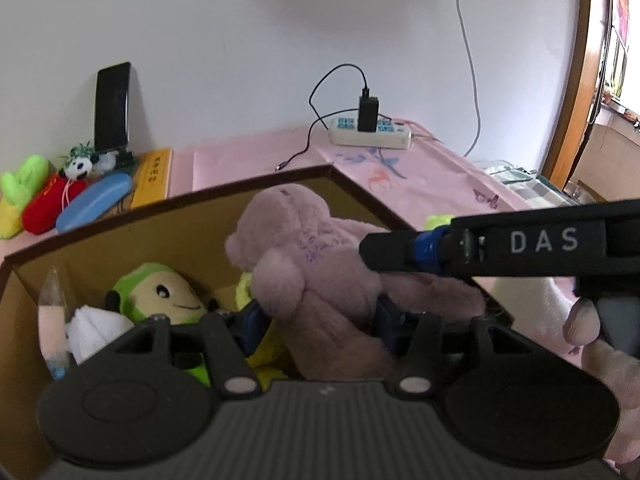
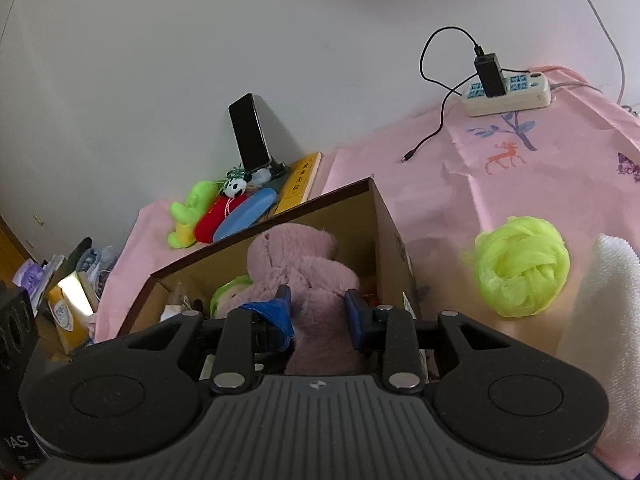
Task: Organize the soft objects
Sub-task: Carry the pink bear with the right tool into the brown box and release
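A pink plush bear [image 1: 304,248] [image 2: 296,256] lies in an open cardboard box [image 1: 160,204] [image 2: 384,240], on top of a green and yellow plush [image 1: 168,292] [image 2: 230,288] and a white cloth [image 1: 94,328]. My left gripper [image 1: 322,320] is shut on the bear's lower body, which bulges between the blue pads. My right gripper [image 2: 318,308] holds another part of the bear; in the left wrist view it [image 1: 370,248] comes in from the right and its tip touches the bear's side. On the pink cloth to the right of the box are a lime mesh ball [image 2: 520,264] and a white towel [image 2: 608,320].
Against the back wall stand a green plush [image 1: 22,188], a red plush [image 1: 48,204], a small panda [image 1: 80,168], a blue case [image 1: 94,200], a yellow box [image 1: 154,176] and a propped phone [image 1: 112,108]. A power strip [image 1: 370,136] with a charger cable lies at the back right. A thumb [image 1: 582,320] shows on the right gripper's handle.
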The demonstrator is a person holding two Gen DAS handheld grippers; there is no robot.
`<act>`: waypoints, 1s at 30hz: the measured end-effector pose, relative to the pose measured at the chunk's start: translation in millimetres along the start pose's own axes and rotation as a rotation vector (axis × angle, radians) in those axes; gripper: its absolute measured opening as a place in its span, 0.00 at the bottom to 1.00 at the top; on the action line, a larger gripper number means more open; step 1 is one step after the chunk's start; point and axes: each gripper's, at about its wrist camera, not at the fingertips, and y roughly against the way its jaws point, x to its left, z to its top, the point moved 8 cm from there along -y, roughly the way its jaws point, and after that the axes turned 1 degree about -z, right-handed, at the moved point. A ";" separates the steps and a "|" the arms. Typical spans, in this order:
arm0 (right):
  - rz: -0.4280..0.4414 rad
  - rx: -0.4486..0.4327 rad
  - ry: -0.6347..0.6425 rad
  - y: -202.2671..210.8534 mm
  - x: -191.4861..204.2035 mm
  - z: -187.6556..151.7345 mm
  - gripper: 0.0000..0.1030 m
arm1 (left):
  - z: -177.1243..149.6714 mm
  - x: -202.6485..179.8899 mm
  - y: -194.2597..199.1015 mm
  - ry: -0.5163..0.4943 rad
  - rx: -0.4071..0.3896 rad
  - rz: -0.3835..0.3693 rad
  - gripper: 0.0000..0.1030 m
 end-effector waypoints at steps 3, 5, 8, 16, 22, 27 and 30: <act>-0.021 -0.007 0.040 1.6 2.5 -1.5 0.13 | -1.1 0.7 0.1 0.005 0.005 0.010 0.57; -0.033 -0.012 0.046 4.7 2.4 -2.4 0.13 | -3.8 1.1 -1.2 0.001 0.019 0.023 0.58; -0.032 -0.013 0.020 8.6 -1.4 -4.5 0.13 | -7.0 1.7 -1.0 0.018 0.029 0.028 0.58; -0.030 -0.021 0.001 25.1 -1.6 -10.4 0.12 | -3.7 -9.3 25.9 -0.010 -0.022 0.076 0.60; -0.029 -0.033 -0.004 42.0 1.2 -17.2 0.12 | -6.3 -17.4 52.2 -0.010 -0.056 0.091 0.61; -0.022 -0.044 -0.011 55.8 2.5 -21.6 0.13 | -12.4 -23.7 71.3 0.015 -0.068 0.108 0.61; -0.020 -0.052 -0.012 64.7 3.1 -25.1 0.13 | -15.6 -27.0 78.2 0.036 -0.061 0.109 0.62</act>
